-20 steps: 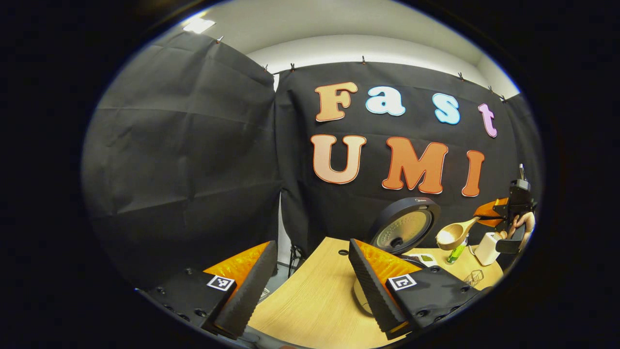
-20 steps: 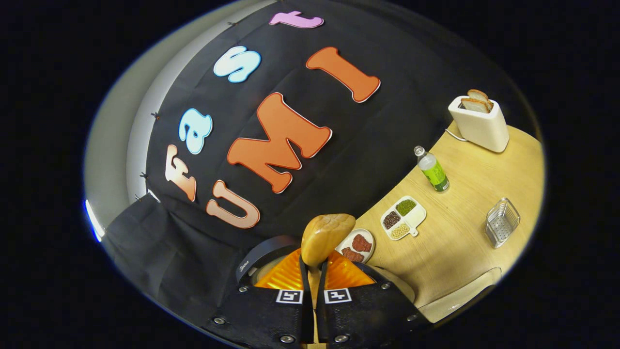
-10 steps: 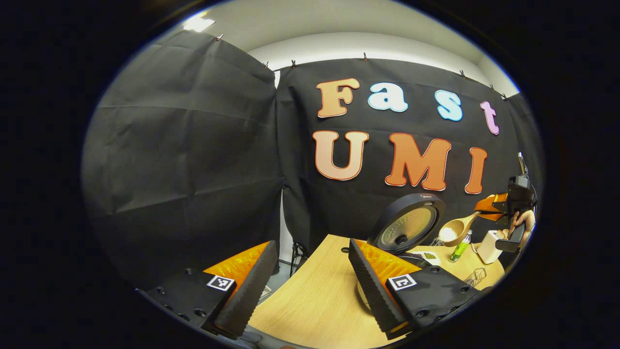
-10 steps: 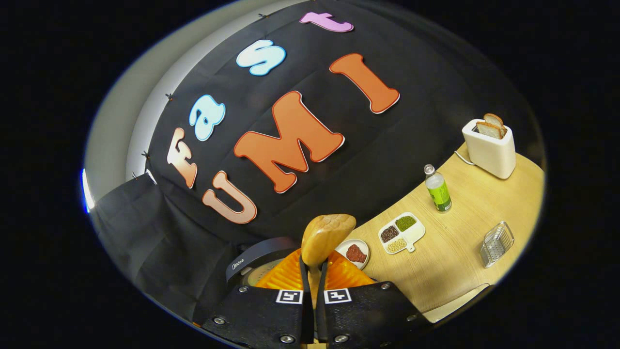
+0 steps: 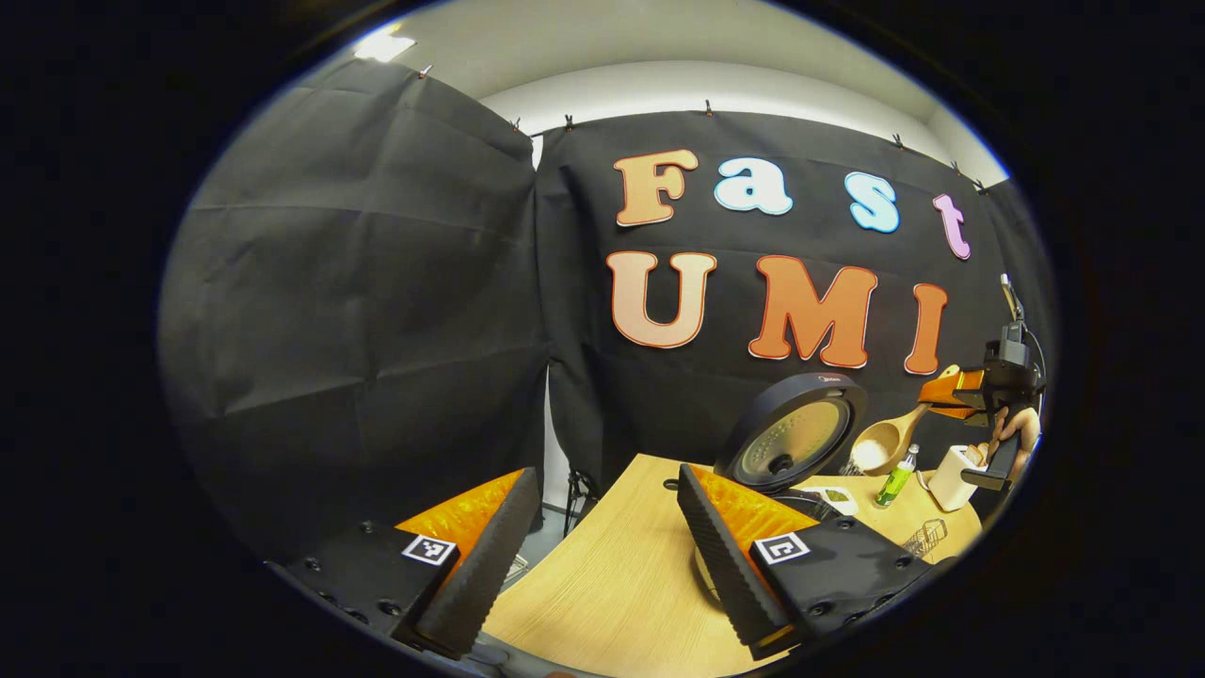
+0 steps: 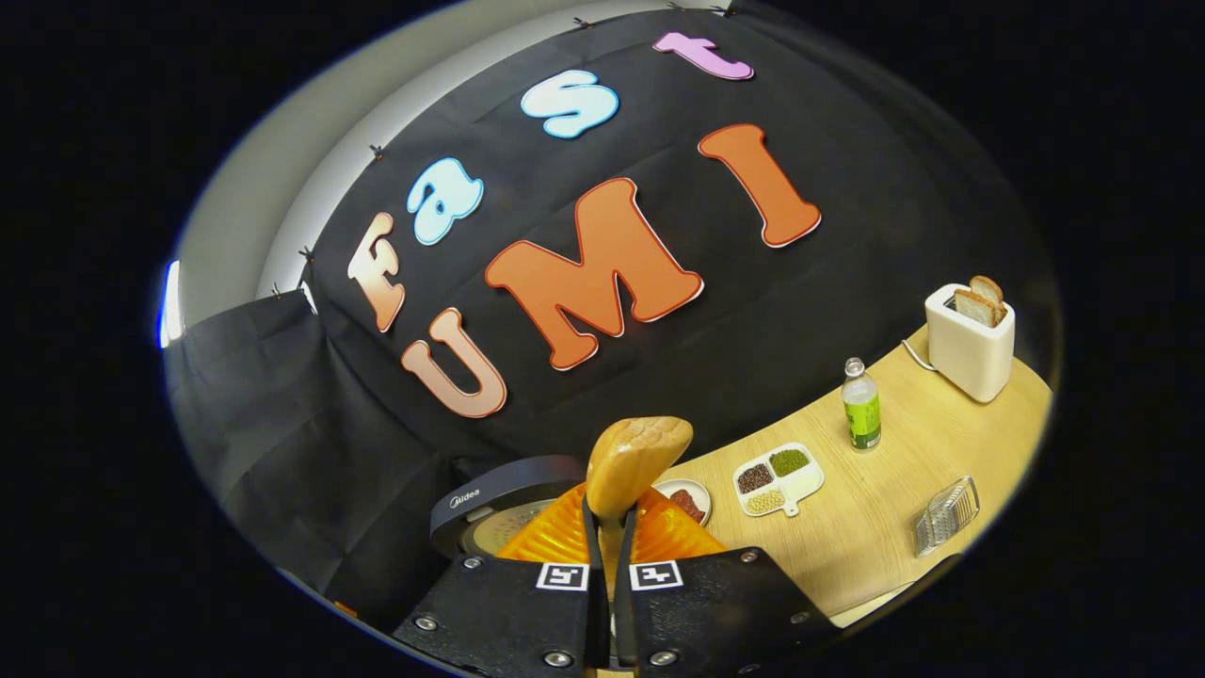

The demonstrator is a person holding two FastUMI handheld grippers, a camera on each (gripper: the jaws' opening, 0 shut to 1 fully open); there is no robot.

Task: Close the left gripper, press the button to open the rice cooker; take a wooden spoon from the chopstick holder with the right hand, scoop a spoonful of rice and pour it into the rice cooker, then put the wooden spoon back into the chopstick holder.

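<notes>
Table (image 6: pixel 875 537): pale wood grain, curved edge. Rice cooker (image 5: pixel 795 443) on it, round dark lid up = btn step done. Wooden spoon (image 6: pixel 633 461) above cooker, smooth rounded bowl, handle clamped in right gripper (image 6: pixel 608 527); pour looks underway/done. Left: return spoon to wire chopstick holder (image 6: pixel 946 516), well right of cooker. Left gripper (image 5: pixel 602 537) fingers spread, empty.

Black cloth walls (image 5: pixel 358 282), wooden table (image 5: pixel 612 574), ceiling light (image 5: pixel 386 45)
</notes>
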